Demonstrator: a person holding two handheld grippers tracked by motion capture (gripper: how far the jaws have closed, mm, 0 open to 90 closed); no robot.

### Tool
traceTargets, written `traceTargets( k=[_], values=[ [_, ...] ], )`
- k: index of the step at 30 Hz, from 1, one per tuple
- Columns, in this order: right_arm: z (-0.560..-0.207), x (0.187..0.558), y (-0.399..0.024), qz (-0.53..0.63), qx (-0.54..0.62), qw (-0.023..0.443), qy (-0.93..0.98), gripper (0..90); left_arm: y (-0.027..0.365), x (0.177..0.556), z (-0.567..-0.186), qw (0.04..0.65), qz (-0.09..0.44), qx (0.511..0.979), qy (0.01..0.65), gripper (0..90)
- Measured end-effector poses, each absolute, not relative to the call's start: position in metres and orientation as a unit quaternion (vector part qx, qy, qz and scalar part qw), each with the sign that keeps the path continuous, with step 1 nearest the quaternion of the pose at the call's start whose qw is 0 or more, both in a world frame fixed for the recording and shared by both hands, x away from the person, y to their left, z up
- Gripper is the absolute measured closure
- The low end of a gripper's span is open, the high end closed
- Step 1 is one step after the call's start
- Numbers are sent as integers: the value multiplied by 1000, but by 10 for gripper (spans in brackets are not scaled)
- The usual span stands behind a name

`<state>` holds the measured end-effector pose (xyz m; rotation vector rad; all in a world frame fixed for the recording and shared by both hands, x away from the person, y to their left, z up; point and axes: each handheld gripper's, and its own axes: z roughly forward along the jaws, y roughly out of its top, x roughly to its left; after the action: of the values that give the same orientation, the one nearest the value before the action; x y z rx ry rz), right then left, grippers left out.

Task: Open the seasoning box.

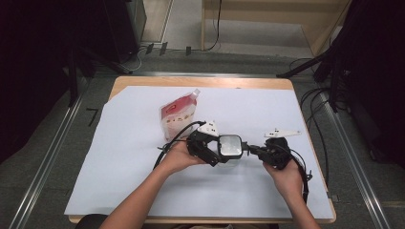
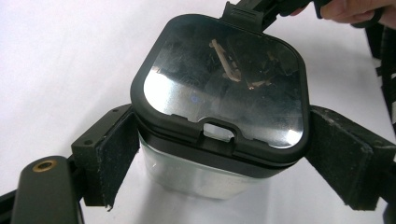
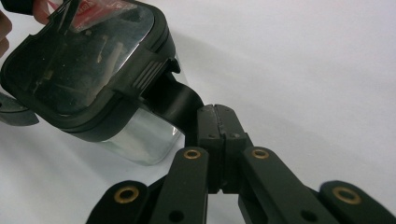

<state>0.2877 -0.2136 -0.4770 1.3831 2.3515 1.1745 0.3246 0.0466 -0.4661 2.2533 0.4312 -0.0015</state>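
A small box (image 1: 230, 145) with a black-rimmed clear lid (image 2: 224, 79) and a shiny body (image 2: 196, 175) sits at the middle of the table. My left gripper (image 1: 216, 153) holds it from the left, and its two padded jaws press the box's sides (image 2: 219, 154). My right gripper (image 1: 251, 150) comes in from the right, shut on the lid's black latch tab (image 3: 175, 98), with the jaw tips (image 3: 215, 116) pressed together on it. In the right gripper view the box looks tilted.
A red and white spouted pouch (image 1: 179, 114) lies just behind the box, to the left. White paper (image 1: 133, 157) covers the wooden table (image 1: 200, 82). Cables trail from both grippers, and there is bare paper on all sides.
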Motion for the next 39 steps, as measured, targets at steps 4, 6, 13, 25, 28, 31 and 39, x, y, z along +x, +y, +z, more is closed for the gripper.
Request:
traceTargets(
  k=[4,6,13,25,28,31,39],
  values=[
    [-477,287,-211,393,462,80,791,900,50,323,-464,407,3,898,165,151],
    [-477,286,-210,394,456,82,793,900,51,322,-463,407,5,898,165,153],
    [-476,284,-207,394,454,80,795,900,53,321,-461,408,1,898,167,152],
    [-475,283,-204,394,448,79,799,900,54,318,-456,406,10,899,165,151],
    [-475,283,-204,394,447,79,799,900,54,318,-455,405,11,899,164,152],
    [-475,282,-204,395,447,77,799,900,54,318,-454,404,14,900,161,152],
    [-474,282,-204,396,445,76,799,900,52,316,-450,401,16,901,163,153]
  ],
)
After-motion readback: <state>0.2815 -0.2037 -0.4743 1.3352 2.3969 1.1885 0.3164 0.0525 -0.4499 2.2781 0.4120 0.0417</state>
